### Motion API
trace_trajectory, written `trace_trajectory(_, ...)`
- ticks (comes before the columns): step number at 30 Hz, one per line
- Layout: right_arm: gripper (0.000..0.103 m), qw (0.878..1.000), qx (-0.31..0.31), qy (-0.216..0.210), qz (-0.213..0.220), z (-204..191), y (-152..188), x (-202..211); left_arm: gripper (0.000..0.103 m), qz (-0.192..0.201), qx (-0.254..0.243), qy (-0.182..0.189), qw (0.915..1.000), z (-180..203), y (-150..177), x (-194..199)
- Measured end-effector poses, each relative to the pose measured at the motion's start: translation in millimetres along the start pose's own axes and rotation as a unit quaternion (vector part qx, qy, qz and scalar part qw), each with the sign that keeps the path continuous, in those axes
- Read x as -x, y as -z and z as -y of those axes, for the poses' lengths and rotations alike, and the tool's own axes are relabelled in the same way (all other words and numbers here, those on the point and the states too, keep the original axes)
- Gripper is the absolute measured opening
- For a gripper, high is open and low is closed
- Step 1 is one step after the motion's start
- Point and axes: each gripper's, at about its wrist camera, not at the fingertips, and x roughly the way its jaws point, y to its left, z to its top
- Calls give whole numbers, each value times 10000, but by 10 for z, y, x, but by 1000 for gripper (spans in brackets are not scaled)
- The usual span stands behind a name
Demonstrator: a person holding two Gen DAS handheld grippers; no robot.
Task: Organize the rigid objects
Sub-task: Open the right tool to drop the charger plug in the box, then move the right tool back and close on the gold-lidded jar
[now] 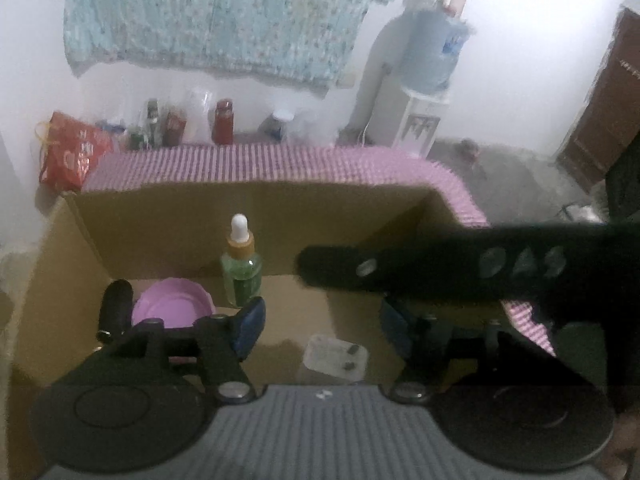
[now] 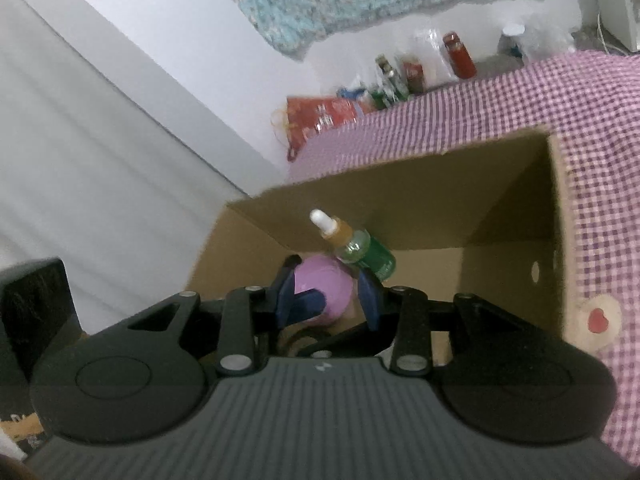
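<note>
Cardboard box [image 1: 168, 216] with one dropper bottle [image 1: 241, 268], one pink bowl [image 1: 170, 308], left claw [image 1: 320, 320] released, right claw [image 2: 326, 300] clenched emptily.

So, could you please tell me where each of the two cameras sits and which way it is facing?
Left wrist: on the left gripper, tilted down into the cardboard box; its open blue-padded fingers show, with the right gripper's black finger crossing.
Right wrist: on the right gripper, looking into the box from its other side; its fingers are seen against the purple dish.
Shared: box, dropper bottle, purple dish, checked cloth.
</note>
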Motion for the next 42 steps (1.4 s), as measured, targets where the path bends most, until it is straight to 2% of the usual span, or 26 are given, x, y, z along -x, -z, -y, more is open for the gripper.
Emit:
trace_trajectory(5, 35, 9979, 17, -231, 598, -161, 192, 600, 81, 452, -184, 192, 9986, 59, 177, 550)
trace_trajectory(9, 36, 9938, 19, -426, 1030, -259, 489, 1131, 90, 710, -417, 375, 9959, 50, 426, 1005)
trace_trajectory(13, 38, 9905, 73, -491, 1281, -316, 865, 1524, 95, 679, -645, 533, 9942, -4, 754, 1296)
trace_trajectory(17, 41, 9919, 105, -364, 1211, -346, 1291, 1661, 96, 501, -787, 514, 9943, -135, 1112, 1389)
trace_trajectory(23, 43, 9969, -208, -256, 716, -331, 1822, 1341, 96, 205, -768, 286, 9964, -287, 1653, 1283)
trace_trajectory(29, 43, 9993, -309, -179, 112, -447, 2049, 733, 96, 108, -808, -195, 9965, -331, 1928, 999)
trace_trajectory(33, 43, 9996, -231, -47, -185, -544, 1986, 328, 93, 208, -824, -297, 9959, -368, 2001, 875)
trace_trajectory(42, 42, 9988, -218, 42, -442, -584, 1790, -252, 91, 306, -638, -227, 9972, -459, 1997, 637)
